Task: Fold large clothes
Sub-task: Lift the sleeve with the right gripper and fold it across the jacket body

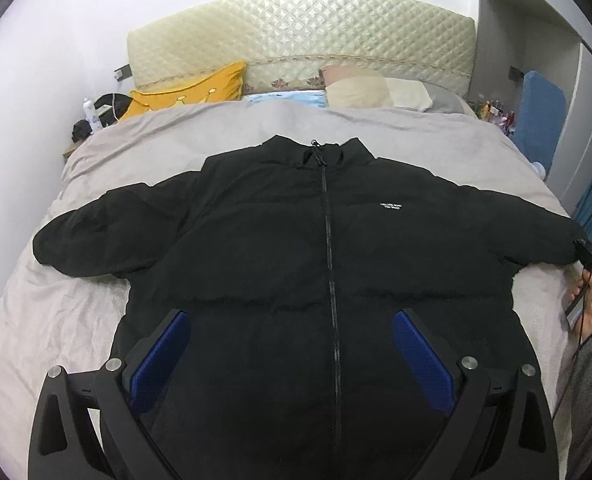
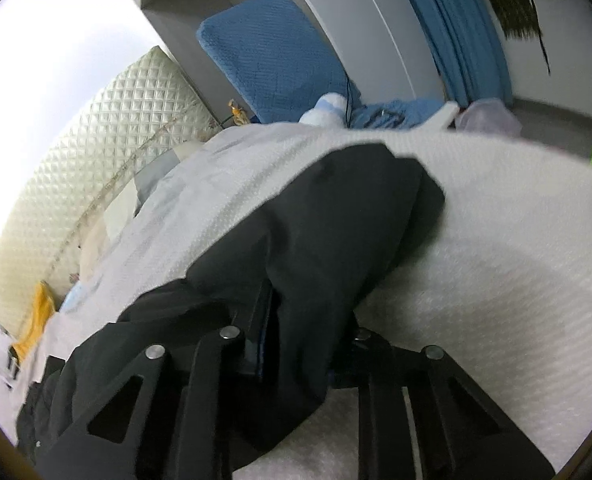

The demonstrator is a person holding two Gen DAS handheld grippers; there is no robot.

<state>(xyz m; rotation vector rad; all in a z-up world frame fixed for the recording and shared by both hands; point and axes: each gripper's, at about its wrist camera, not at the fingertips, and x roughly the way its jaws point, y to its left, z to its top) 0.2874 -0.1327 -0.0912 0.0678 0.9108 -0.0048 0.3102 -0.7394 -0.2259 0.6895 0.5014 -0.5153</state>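
A large black puffer jacket (image 1: 280, 240) lies flat and zipped on the grey bedspread (image 1: 68, 312), collar toward the headboard, both sleeves spread out. My left gripper (image 1: 292, 332) hovers open above the jacket's lower front, its blue pads (image 1: 164, 352) wide apart and empty. My right gripper (image 2: 308, 320) is shut on the jacket's right sleeve (image 2: 336, 220) near the cuff, at the bed's right side; the sleeve cloth hides its fingertips. In the left wrist view it shows at the sleeve cuff (image 1: 588, 252).
A quilted cream headboard (image 1: 304, 40) and pillows, one yellow (image 1: 192, 88), lie at the far end. A bedside table with a bottle (image 1: 90, 112) stands at the left. A blue cushion (image 2: 272, 56), wardrobe and blue curtain (image 2: 464, 28) stand right of the bed.
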